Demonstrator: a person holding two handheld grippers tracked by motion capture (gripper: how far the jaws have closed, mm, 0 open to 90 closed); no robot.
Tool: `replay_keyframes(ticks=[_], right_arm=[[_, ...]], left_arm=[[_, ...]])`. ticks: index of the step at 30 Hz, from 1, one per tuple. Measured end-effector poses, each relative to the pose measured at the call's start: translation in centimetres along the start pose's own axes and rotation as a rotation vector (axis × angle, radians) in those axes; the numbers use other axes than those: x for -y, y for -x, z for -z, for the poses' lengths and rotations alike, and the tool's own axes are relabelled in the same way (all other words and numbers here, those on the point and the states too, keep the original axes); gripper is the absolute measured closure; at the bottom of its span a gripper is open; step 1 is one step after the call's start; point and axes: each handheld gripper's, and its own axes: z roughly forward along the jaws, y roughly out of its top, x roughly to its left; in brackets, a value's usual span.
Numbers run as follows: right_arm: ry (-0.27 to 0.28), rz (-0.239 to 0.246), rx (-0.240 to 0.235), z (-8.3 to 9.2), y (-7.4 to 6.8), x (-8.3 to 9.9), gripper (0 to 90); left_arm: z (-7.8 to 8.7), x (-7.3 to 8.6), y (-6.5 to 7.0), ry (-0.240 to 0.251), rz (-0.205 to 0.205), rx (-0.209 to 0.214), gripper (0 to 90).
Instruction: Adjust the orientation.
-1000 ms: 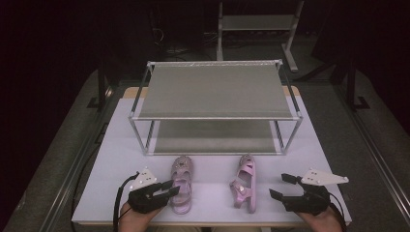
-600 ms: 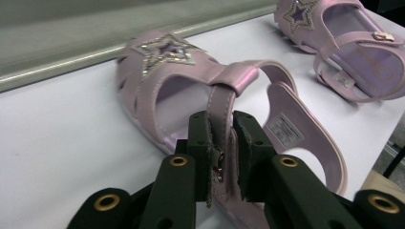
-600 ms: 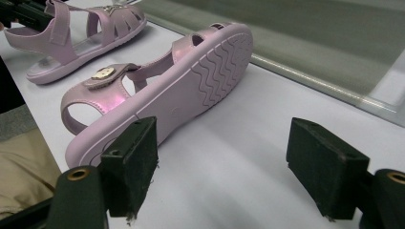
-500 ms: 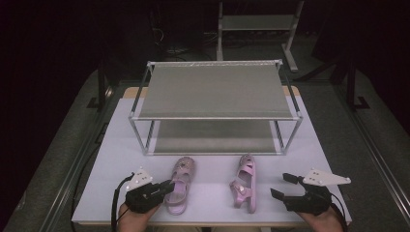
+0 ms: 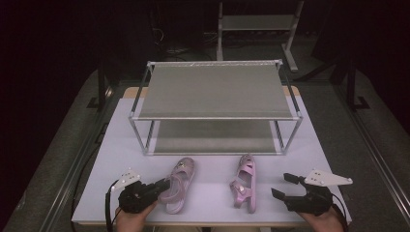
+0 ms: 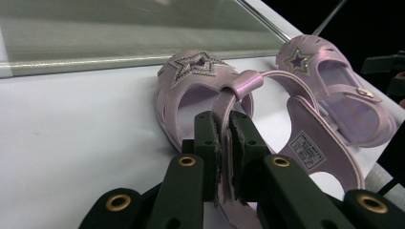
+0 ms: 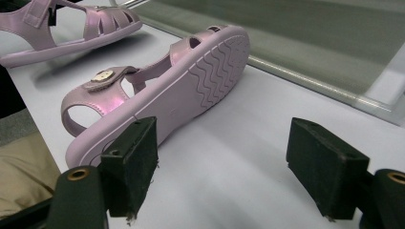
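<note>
A white table (image 5: 121,145) in a dark room; behind it, perhaps a metal stand (image 5: 256,24) on grey floor.

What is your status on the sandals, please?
Left claw shut on left sandal strap. Right claw open, beside right sandal, which lies on its side. Rack ahead, path clear.

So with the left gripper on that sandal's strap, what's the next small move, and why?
Probably lift it: the left gripper has just closed on the left sandal's heel strap, while the sandal lies flat on the table before the two-tier rack. The right gripper waits open.
</note>
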Motion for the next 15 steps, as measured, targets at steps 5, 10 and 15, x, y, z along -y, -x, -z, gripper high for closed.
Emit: replay_keyframes(ticks=[5,10,15], right_arm=[[0.001,-0.003,-0.001,0.08,0.03,0.04,25.6],[0.0,-0.007,-0.002,0.03,0.05,0.06,25.6],[0.003,-0.004,-0.003,0.1,0.0,0.05,25.6]], left_arm=[[0.28,-0.19,0.08,0.037,0.031,0.022,83.1],[0.36,-0.29,0.33,0.065,0.048,0.041,83.1],[0.17,-0.36,0.55,0.091,0.071,0.057,83.1]])
